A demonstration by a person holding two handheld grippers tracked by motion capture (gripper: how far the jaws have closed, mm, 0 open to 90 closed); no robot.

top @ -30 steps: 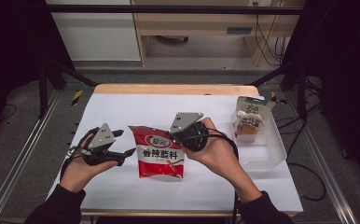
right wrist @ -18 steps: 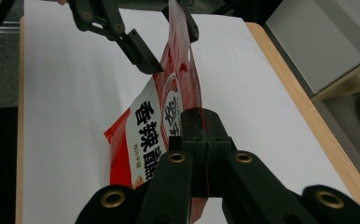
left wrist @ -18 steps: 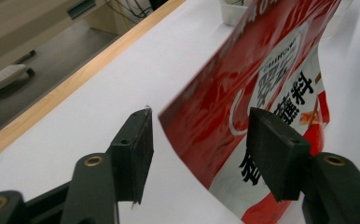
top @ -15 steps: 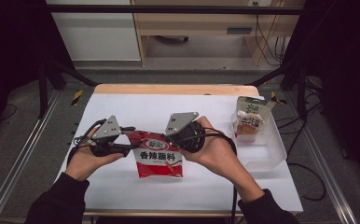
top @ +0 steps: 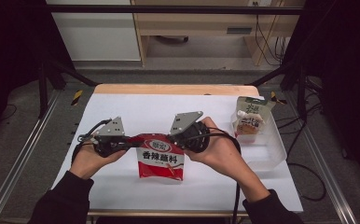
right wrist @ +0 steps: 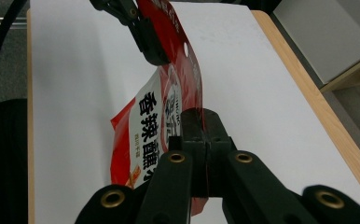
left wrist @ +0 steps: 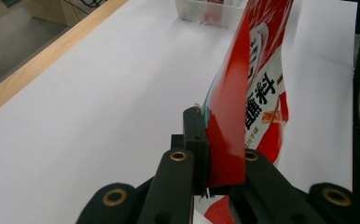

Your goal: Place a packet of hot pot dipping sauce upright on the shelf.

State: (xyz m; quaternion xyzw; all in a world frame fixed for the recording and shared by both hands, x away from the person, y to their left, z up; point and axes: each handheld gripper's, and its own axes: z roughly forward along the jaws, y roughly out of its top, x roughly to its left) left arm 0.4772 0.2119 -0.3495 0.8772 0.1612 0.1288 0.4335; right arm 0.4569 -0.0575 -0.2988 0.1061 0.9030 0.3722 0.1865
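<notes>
Glossy red plastic pouch (top: 161, 157), matt white table (top: 136, 109) w/ wood edge.

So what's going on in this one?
A person at a white table holds a red seasoning packet up by its top edge with two handheld grippers. The left gripper has just been closing and now pinches the top left corner; the right gripper is clamped on the top right corner. The packet hangs between them, just above the table. To the right, a clear plastic bin holds another packet.
</notes>
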